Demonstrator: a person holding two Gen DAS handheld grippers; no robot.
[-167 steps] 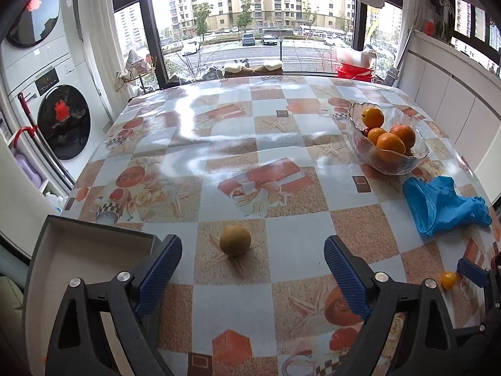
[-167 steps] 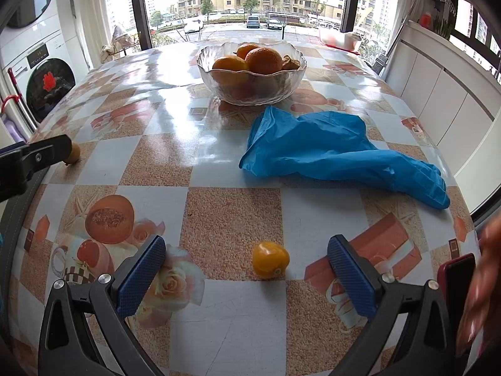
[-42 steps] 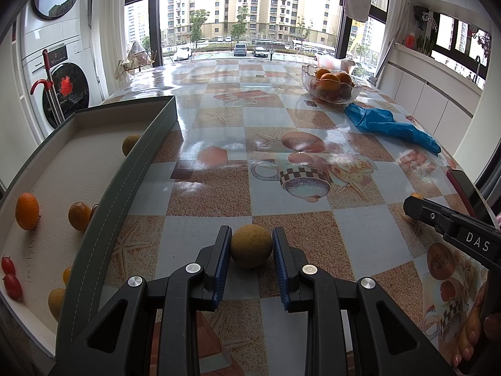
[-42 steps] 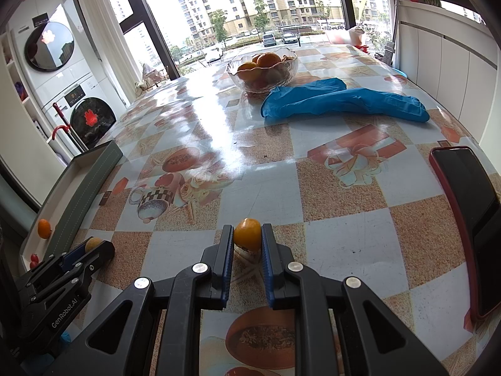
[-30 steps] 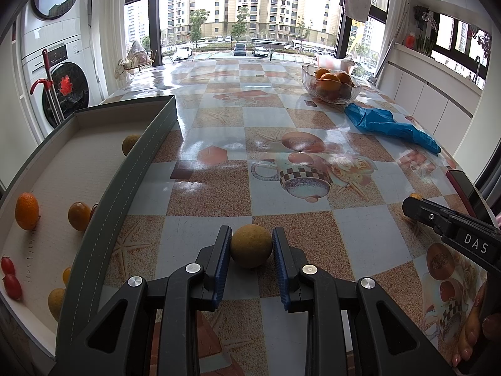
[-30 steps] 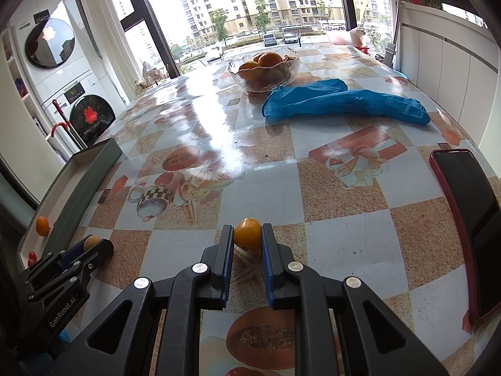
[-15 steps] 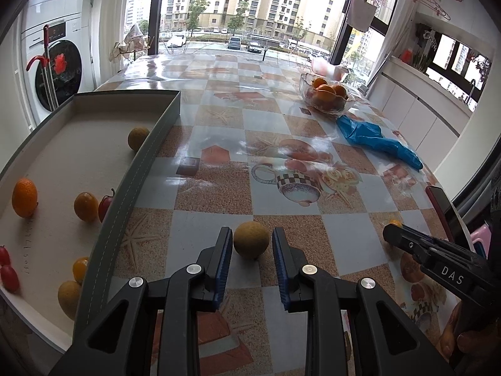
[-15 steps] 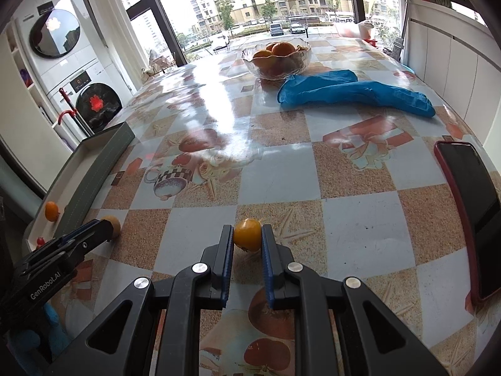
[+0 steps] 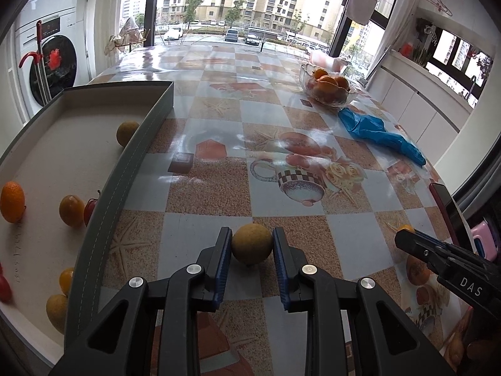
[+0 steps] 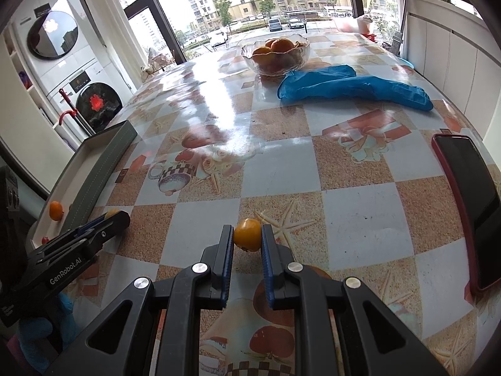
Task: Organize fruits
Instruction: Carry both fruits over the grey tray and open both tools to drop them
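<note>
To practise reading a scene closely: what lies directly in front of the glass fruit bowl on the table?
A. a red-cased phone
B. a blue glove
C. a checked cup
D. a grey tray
B: the blue glove lies on the table right beside the glass bowl of oranges, on its near side.

Bright daylight from the windows (image 9: pixel 250 3), white glare on the tablecloth (image 10: pixel 219 94), sharp centre, fisheye-bent dark corners

Right gripper (image 10: pixel 247 241) fingers (image 10: pixel 226 244) clamping small orange fruit (image 10: pixel 248 234), patterned table (image 10: pixel 360 216)
</note>
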